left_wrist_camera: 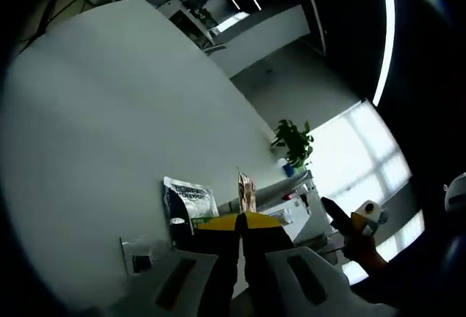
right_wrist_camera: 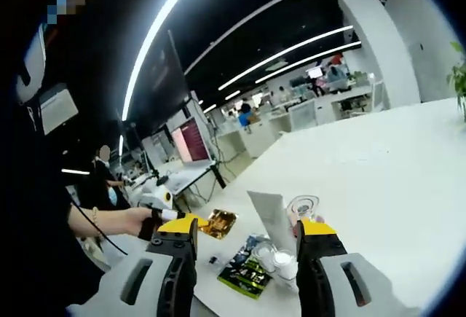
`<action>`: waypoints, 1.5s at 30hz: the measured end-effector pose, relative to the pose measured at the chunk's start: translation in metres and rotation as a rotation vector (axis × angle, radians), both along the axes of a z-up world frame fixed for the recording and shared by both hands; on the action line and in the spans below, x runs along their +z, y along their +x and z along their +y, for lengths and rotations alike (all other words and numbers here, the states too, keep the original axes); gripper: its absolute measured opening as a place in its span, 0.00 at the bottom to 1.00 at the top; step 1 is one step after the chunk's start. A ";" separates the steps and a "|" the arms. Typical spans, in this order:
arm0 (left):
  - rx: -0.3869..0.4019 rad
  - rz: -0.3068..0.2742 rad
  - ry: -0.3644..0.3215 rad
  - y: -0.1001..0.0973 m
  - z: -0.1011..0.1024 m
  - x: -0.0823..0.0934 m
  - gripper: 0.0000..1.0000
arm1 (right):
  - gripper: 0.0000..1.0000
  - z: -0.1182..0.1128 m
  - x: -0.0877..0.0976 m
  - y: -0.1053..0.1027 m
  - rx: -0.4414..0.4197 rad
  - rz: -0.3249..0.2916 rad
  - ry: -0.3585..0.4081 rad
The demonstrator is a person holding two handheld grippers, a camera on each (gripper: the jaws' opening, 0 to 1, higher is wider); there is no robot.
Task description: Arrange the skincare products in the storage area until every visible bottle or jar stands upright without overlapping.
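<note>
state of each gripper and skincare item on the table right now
left gripper: fingers shut, nothing held
right gripper: fingers open, nothing between them
white squeeze tube: standing upright
clear glass jar: upright
small white-capped jars: upright, close together
green flat sachet: lying flat
gold foil packet: lying flat

white table (right_wrist_camera: pixel 378 157), ceiling light strips (right_wrist_camera: pixel 156 36), bright windows (left_wrist_camera: pixel 364 157)
</note>
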State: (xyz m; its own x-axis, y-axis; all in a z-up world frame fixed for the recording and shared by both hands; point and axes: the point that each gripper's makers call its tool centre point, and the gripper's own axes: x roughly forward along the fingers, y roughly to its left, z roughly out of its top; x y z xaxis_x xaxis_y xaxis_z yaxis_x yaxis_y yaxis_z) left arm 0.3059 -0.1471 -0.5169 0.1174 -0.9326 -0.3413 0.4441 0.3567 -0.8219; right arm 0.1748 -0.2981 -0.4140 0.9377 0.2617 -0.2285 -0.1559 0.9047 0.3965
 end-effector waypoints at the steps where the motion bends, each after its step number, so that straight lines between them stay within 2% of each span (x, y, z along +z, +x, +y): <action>1: 0.001 0.003 0.007 0.002 0.002 -0.003 0.00 | 0.58 0.001 -0.001 -0.001 0.001 0.001 -0.003; 8: 0.032 0.024 0.076 0.021 0.015 -0.032 0.00 | 0.61 -0.001 -0.016 -0.009 0.010 0.046 -0.040; 12: 0.041 0.035 0.118 0.037 0.025 -0.054 0.00 | 0.63 -0.003 -0.021 -0.012 0.002 0.055 -0.036; 21: 0.051 0.043 0.182 0.049 0.029 -0.076 0.00 | 0.70 -0.007 -0.029 -0.016 -0.004 0.076 -0.044; 24: 0.053 0.038 0.206 0.044 0.026 -0.078 0.00 | 0.71 -0.010 -0.031 -0.017 -0.008 0.083 -0.043; 31: 0.048 0.043 0.241 0.050 0.028 -0.091 0.00 | 0.71 -0.012 -0.037 -0.018 -0.009 0.106 -0.049; 34: 0.044 0.038 0.250 0.040 0.021 -0.087 0.00 | 0.71 -0.013 -0.038 -0.018 -0.012 0.104 -0.043; 39: 0.042 0.035 0.271 0.042 0.023 -0.092 0.00 | 0.70 -0.013 -0.039 -0.017 -0.012 0.109 -0.038; 45: 0.015 -0.006 0.307 0.030 0.020 -0.088 0.00 | 0.70 -0.013 -0.041 -0.018 -0.013 0.116 -0.027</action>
State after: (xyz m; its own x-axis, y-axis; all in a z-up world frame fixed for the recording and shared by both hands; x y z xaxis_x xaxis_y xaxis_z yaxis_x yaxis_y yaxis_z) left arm 0.3359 -0.1275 -0.6051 0.1335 -0.7842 -0.6060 0.4410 0.5946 -0.6723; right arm 0.1569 -0.3106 -0.4549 0.9077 0.2420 -0.3428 -0.0986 0.9171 0.3863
